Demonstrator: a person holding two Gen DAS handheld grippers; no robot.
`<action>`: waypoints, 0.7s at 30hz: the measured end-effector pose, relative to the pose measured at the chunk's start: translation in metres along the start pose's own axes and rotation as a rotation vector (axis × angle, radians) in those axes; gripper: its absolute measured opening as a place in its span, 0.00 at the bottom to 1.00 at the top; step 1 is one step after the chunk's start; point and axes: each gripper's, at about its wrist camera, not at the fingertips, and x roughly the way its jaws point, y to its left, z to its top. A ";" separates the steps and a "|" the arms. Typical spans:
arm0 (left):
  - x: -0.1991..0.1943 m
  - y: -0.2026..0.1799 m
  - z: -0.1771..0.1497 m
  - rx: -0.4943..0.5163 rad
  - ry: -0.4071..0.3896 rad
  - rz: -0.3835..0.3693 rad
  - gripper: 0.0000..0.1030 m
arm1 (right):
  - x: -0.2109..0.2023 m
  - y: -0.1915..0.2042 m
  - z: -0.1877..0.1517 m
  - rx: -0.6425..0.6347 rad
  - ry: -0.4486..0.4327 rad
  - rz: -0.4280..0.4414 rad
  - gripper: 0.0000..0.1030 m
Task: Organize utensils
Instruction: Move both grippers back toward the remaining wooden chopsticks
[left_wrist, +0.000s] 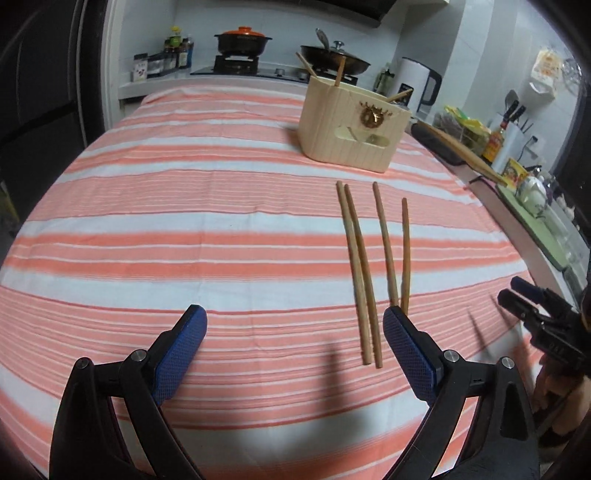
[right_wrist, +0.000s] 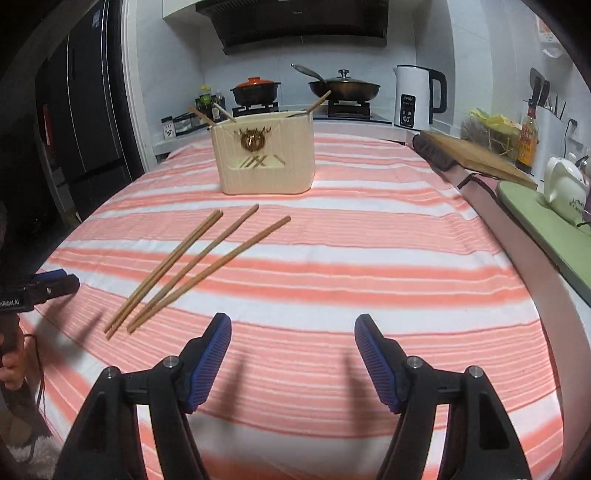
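lying on the striped tablecloth (left_wrist: 184, 229), four loose chopsticks (left_wrist: 364, 273) sit in a row between the two grippers, two touching side by side and two meeting at their near ends. left gripper (left_wrist: 295, 321): jaws spread wide, nothing between the blue pads, the near ends of the chopsticks just beside its right finger. right gripper (right_wrist: 293, 328): jaws parted and empty over bare cloth, chopsticks well to its left. behind the chopsticks stands a cream holder (right_wrist: 266, 158) with more chopsticks leaning in it. at the far edge, a stove with two pots (right_wrist: 343, 88) and a white kettle (right_wrist: 413, 98).
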 end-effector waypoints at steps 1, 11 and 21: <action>0.001 -0.003 0.001 0.009 -0.002 -0.005 0.94 | 0.000 0.003 -0.002 -0.003 0.003 0.007 0.69; 0.033 -0.015 0.012 0.076 0.056 -0.002 0.94 | 0.009 0.030 -0.008 -0.023 0.028 0.069 0.69; 0.067 -0.028 0.021 0.164 0.108 0.063 0.94 | 0.008 0.017 -0.004 0.012 0.026 0.057 0.69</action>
